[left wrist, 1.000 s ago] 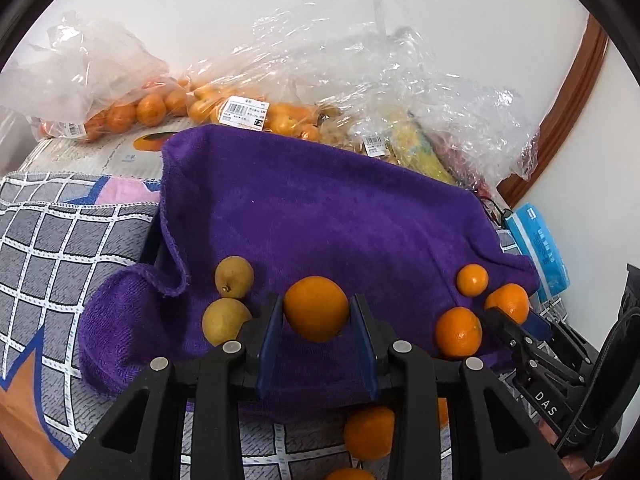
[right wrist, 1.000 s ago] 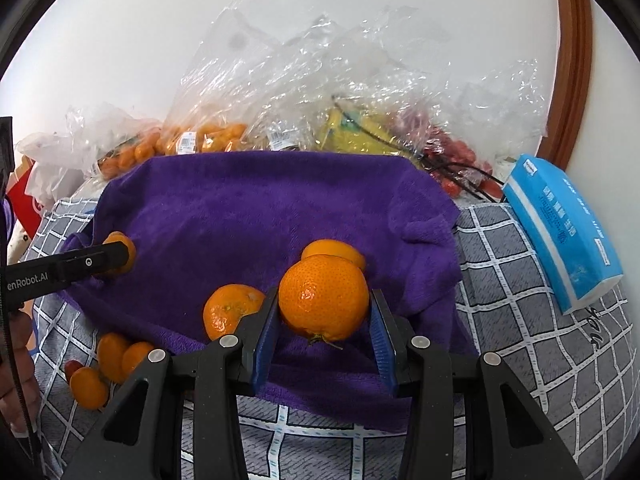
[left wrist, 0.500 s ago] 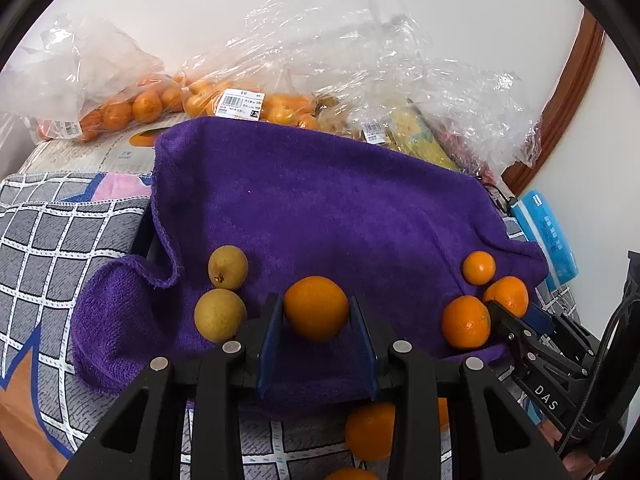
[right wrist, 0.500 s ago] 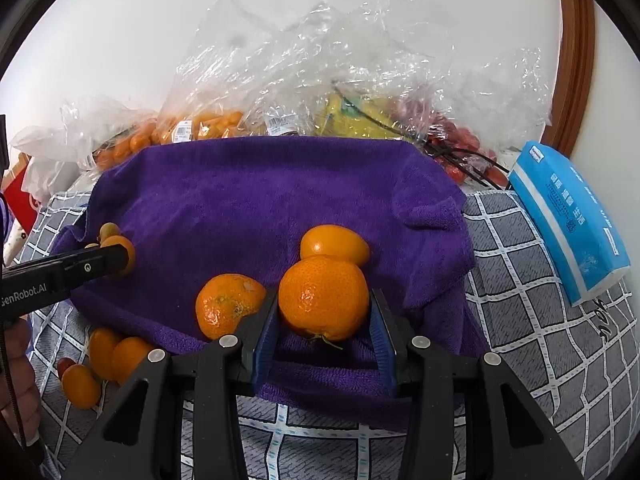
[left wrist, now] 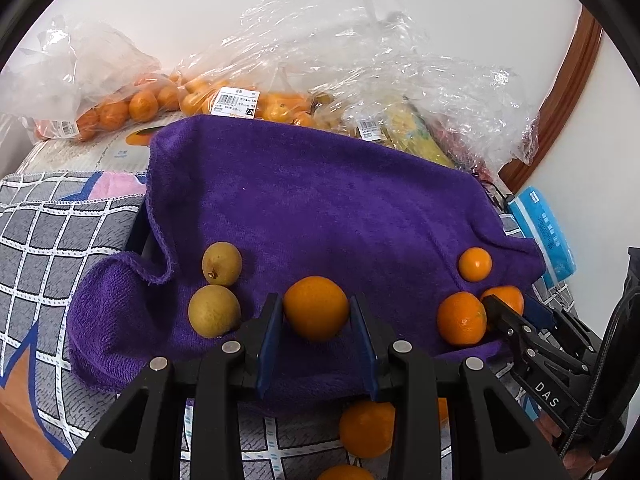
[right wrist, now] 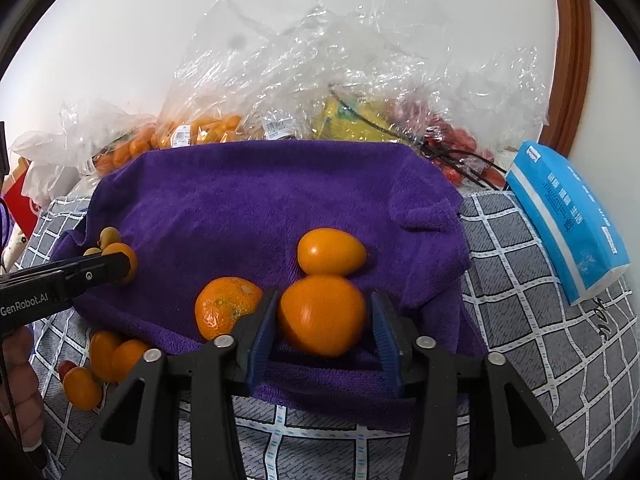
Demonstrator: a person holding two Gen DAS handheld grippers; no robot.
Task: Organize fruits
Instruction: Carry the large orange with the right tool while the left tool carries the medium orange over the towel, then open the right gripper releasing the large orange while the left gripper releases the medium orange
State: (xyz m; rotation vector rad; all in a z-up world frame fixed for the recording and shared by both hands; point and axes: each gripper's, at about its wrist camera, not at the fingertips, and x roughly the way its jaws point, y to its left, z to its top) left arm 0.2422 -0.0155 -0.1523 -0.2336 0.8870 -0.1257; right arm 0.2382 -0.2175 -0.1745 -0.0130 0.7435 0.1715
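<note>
Oranges: three at right of purple towel [left wrist: 320, 208], two longans [left wrist: 221, 263]; my left gripper [left wrist: 316, 320] clamps orange [left wrist: 316, 307], right gripper [right wrist: 323, 328] parted, blurred mandarin [right wrist: 322, 314] between.

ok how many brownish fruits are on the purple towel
2 brownish fruits near the towel's left edge: one beside the left tongs, the other just behind it. More could be hidden.

A blue tissue pack [right wrist: 568, 220] lies on the grey checked cloth [right wrist: 520, 344].
</note>
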